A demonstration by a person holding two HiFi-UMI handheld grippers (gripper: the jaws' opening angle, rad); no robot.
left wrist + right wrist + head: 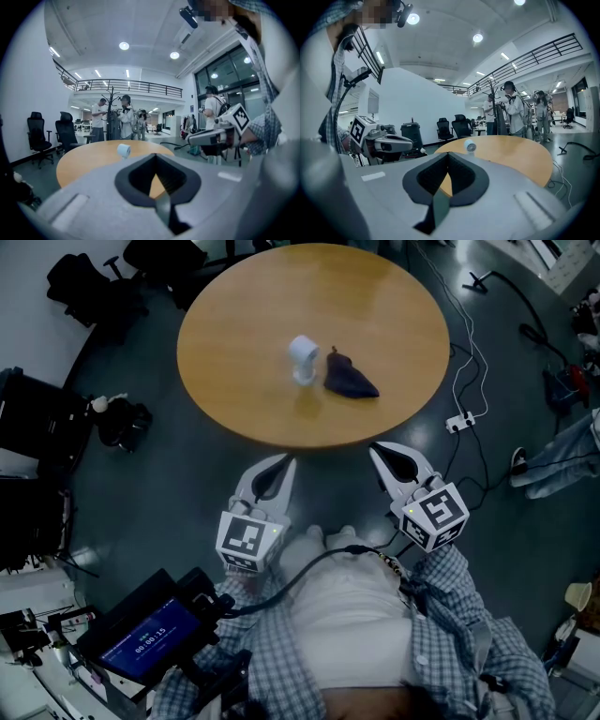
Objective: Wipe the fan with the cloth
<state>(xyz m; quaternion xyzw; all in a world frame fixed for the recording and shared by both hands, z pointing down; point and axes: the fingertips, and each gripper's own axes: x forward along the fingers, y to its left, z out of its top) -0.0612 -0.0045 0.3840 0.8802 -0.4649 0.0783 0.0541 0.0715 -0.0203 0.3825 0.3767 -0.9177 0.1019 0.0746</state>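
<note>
A small white fan stands near the middle of the round wooden table, and it shows too in the left gripper view as the fan and in the right gripper view as the fan. A crumpled dark cloth lies right beside it. My left gripper and right gripper hang shut and empty just off the table's near edge, side by side. Neither touches the fan or the cloth. The left gripper and the right gripper each point at the table.
Black office chairs stand at the table's far left. A white cable and power strip lie on the floor to the right. Several people stand by a coat rack beyond the table. A device with a lit screen sits by my left arm.
</note>
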